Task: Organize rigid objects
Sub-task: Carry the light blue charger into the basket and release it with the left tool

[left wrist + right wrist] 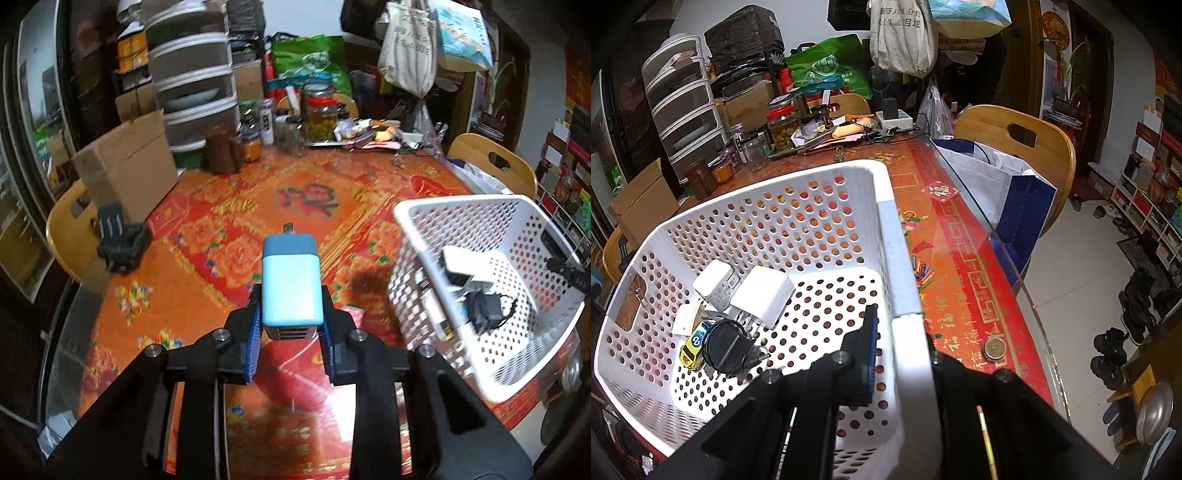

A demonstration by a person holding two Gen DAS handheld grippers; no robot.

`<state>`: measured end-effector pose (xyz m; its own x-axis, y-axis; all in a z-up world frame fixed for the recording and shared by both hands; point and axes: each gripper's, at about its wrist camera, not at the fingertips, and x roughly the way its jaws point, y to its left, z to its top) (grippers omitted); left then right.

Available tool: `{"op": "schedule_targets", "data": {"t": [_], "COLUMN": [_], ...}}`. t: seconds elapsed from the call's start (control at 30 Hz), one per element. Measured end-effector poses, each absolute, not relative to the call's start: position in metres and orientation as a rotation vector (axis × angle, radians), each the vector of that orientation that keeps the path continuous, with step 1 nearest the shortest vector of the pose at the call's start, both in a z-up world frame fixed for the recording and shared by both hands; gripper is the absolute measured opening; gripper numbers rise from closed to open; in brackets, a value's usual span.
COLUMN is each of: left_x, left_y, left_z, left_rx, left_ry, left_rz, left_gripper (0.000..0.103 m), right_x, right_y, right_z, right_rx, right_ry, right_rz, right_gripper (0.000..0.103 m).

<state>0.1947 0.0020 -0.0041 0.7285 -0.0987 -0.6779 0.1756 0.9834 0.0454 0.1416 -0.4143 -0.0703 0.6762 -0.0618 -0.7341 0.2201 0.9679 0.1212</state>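
A red floral cloth covers the counter (332,177). The white basket (768,206) holds chargers and a toy car (691,347). Left tongs (291,317) pinch a blue charger (290,280) beside the basket; right tongs (901,354) clamp its rim.

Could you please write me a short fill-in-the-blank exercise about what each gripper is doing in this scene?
1. The left gripper is shut on a light ____ rectangular charger block.
2. The right gripper clamps the ____ of the white perforated plastic basket.
3. Inside the basket, a small toy car coloured ____ lies beside a black adapter.

Missing words: blue; rim; yellow
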Motion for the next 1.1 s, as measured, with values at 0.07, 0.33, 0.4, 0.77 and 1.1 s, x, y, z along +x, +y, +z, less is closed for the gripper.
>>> {"op": "schedule_targets", "data": {"t": [0.07,0.33,0.4,0.77,1.1], "left_x": [0.195,0.201,0.201,0.208,0.227], "left_y": [-0.01,-0.068,-0.081,-0.154,-0.233], "left_z": [0.005,0.024,0.026,0.026,-0.009], "left_rx": [0.124,0.203,0.22,0.306,0.461], "left_ry": [0.729,0.72,0.721,0.756,0.91], "left_rz": [-0.164,-0.237,-0.259,-0.39,-0.506], "left_gripper": [0.025,0.025,0.025,0.025,0.025], "right_x": [0.142,0.142,0.142,0.142,0.142], "right_y": [-0.414,-0.414,-0.414,-0.413,-0.413], "right_z": [-0.07,-0.07,-0.07,-0.07,-0.07], "right_rx": [0.205,0.206,0.205,0.205,0.206], "right_ry": [0.814,0.813,0.813,0.812,0.809], "right_rz": [-0.159,-0.158,-0.157,-0.155,-0.153], "right_gripper": [0.01,0.01,0.01,0.011,0.011]}}
